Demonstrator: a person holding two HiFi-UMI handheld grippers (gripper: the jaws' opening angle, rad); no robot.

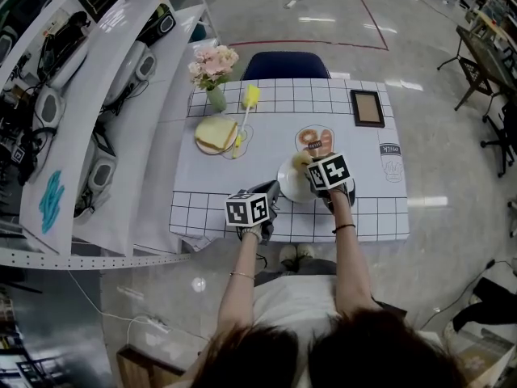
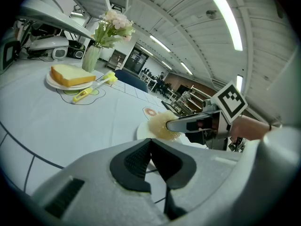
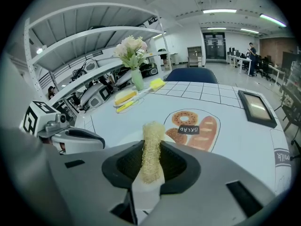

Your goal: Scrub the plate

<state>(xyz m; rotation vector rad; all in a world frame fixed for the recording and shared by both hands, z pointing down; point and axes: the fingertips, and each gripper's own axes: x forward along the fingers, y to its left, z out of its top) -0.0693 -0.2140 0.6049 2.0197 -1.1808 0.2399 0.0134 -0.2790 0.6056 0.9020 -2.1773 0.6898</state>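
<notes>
Head view steeply down over the table [image 1: 266, 164]; both gripper views low, close, across that tabletop.

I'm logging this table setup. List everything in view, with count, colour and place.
table: 1, white gridded cloth, centre
plate: 1, white, near edge
loofah: 1, tan, over plate
bread: 1, yellow, on small plate, far left
brush: 1, yellow, beside bread
flowers: 1 bunch, pink, in green vase, far left corner
frame: 1, dark, far right
chair: 1, blue, far side of table
left gripper: 1, grey, shut on plate
right gripper: 1, grey, shut on loofah
</notes>
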